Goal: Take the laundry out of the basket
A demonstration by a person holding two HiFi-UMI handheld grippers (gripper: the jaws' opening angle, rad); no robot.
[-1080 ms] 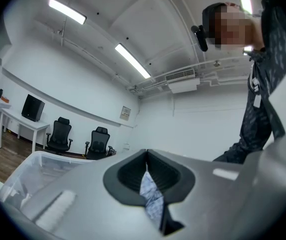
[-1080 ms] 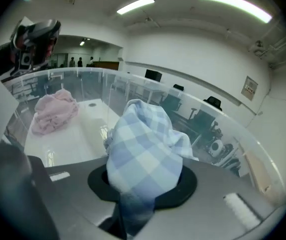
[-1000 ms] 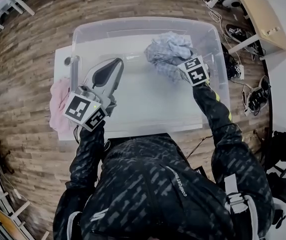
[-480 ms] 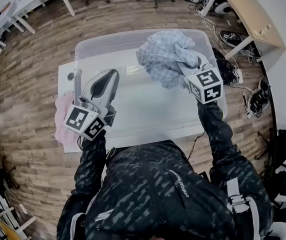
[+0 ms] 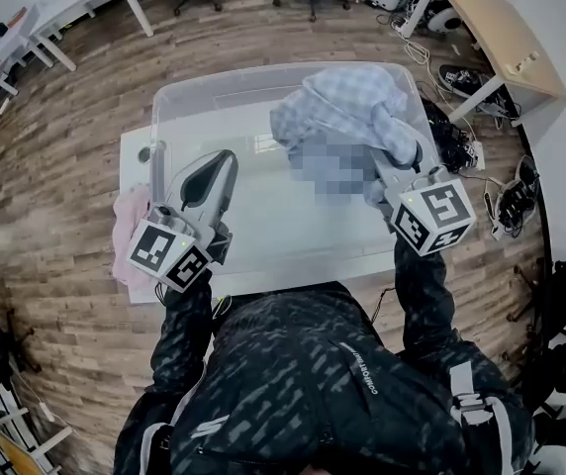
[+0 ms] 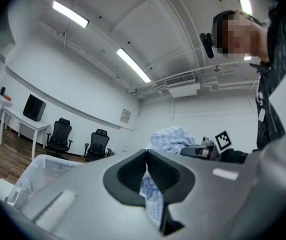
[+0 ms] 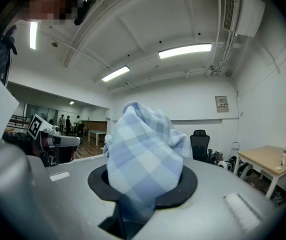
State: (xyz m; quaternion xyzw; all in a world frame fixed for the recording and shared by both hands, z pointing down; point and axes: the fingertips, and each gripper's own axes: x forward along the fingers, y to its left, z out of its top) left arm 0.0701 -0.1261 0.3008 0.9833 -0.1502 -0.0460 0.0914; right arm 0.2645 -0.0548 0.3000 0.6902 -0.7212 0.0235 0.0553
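A wood-plank floor (image 5: 55, 166) filled the edges of the head view, and a white surface (image 5: 133, 171) stood at its centre. On it sat a clear plastic laundry basket (image 5: 263, 72), a large see-through tub that covered most of the surface, with its bottom bare where it showed. The blue-and-white checked garment (image 5: 347, 107) was bunched at the upper right of the frame, above the basket's right end and clear of its bottom, and a fold trailed down on its right side. A pink cloth (image 5: 125, 240) lay at the left of the frame, draped over the surface's left edge, outside the basket and well apart from the checked garment. The right gripper (image 5: 394, 171), at the right of the frame with its marker cube toward the person, pinched the checked garment, whose fabric (image 7: 143, 154) rose in a mound from between its jaws. The left gripper (image 5: 222, 161) hung over the basket's left part with its jaws pressed together on nothing; through the slit below their tips only the distant checked garment showed.
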